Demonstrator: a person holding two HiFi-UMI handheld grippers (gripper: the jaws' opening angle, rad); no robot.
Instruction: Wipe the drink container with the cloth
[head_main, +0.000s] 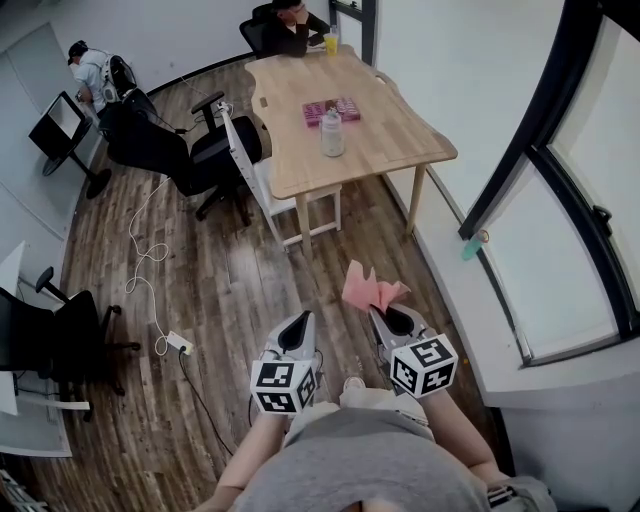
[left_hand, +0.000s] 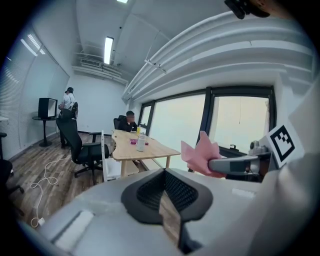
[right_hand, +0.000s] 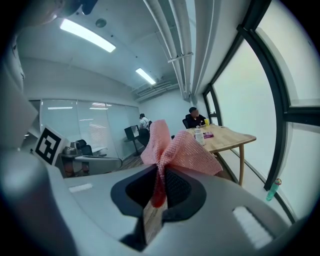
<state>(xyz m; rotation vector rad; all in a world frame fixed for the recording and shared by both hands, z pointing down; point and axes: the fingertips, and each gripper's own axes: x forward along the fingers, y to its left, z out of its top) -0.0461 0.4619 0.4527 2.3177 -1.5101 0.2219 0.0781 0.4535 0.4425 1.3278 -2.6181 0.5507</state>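
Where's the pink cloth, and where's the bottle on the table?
pink cloth (head_main: 372, 290): head view, on its bunched middle.
bottle (head_main: 332, 136): head view, on its clear body below the cap.

An office: swivel chairs (head_main: 205, 160), wooden meeting table (head_main: 350, 125), monitor (head_main: 58, 122).

The cloth (right_hand: 172, 150) is pink with a coarse waffle weave. It is bunched, and its lower folds are pinched between the closed jaws of the right claw (right_hand: 159, 192). The loose part fans out from the tip toward 12 o'clock in two crumpled lobes. It hangs in the air over the wooden floor. The drink container (head_main: 332, 133) is a pale, see-through bottle with a lid. It stands upright near the middle of the wooden counter (head_main: 400, 150), well apart from the cloth at its 12 o'clock.
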